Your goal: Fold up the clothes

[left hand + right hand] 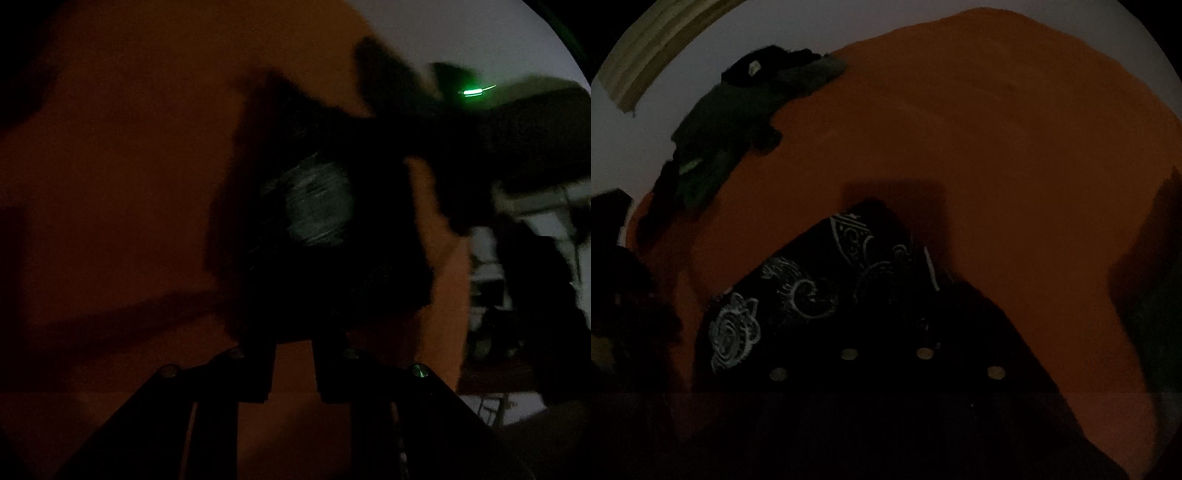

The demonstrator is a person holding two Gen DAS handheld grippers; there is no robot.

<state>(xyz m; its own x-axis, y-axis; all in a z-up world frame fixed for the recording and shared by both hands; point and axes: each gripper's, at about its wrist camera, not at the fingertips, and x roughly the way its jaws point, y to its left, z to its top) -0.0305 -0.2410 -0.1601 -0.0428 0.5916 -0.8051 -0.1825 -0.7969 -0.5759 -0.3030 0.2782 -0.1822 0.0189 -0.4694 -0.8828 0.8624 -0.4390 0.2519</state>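
The scene is very dark. A black garment with a pale print (317, 206) lies on an orange surface (129, 184). In the left wrist view my left gripper (293, 343) stands at its near edge with a gap between the fingers (258, 369). In the right wrist view the same black cloth with white paisley print (798, 291) lies right at my right gripper (886, 332); the fingers are lost against the dark cloth. The right gripper's body with a green light (472, 90) shows over the garment's far side.
A heap of dark green and black clothes (731, 122) lies at the far left edge of the orange surface (997, 129). A pale wall (683, 55) stands behind. White furniture (535, 214) is at the right beyond the surface's edge.
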